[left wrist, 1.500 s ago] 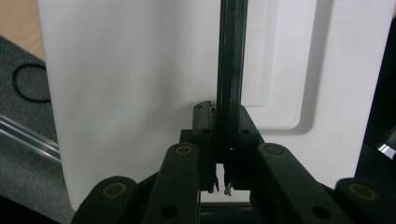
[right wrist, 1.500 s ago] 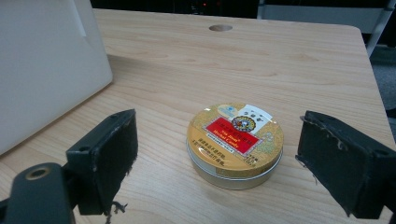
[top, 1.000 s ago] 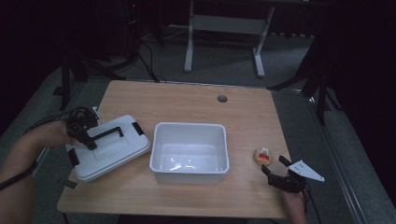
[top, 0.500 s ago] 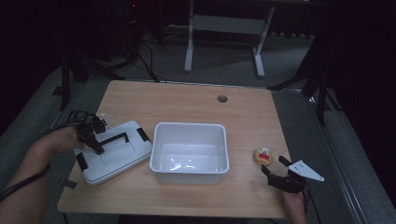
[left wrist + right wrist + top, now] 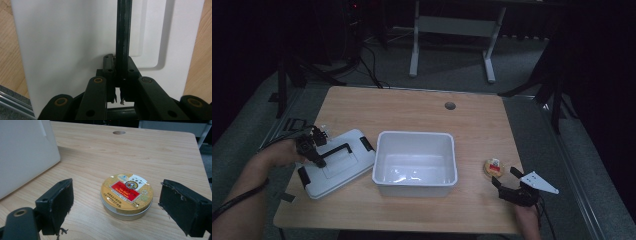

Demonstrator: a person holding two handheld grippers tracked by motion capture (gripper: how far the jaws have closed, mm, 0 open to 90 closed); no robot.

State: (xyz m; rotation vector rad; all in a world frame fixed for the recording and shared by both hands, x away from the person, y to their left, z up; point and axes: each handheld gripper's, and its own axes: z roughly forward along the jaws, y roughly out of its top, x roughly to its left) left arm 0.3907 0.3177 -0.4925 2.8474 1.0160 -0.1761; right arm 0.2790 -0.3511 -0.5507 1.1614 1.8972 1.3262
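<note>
A white lid point(image 5: 343, 167) with a black handle point(image 5: 337, 149) lies on the table left of an empty white bin point(image 5: 415, 161). My left gripper point(image 5: 317, 159) is shut on the near end of that handle. In the left gripper view the gripper point(image 5: 119, 62) clamps the black handle point(image 5: 123, 30) over the white lid point(image 5: 62, 42). A round gold tin point(image 5: 493, 168) with a red label sits right of the bin. My right gripper point(image 5: 506, 178) stands open just in front of it. The right gripper view has the tin point(image 5: 127, 195) beyond the open gripper point(image 5: 117, 212), apart from both pads.
The wooden table point(image 5: 412, 110) has a cable hole point(image 5: 450, 105) at the back. The bin's wall point(image 5: 25, 152) stands close to the left of my right gripper. Dark floor, cables and a desk frame lie beyond the far edge.
My left gripper has shifted a little to the right with the lid's handle in it, and the lid has slid and turned slightly toward the bin. The right gripper and tin have stayed put.
</note>
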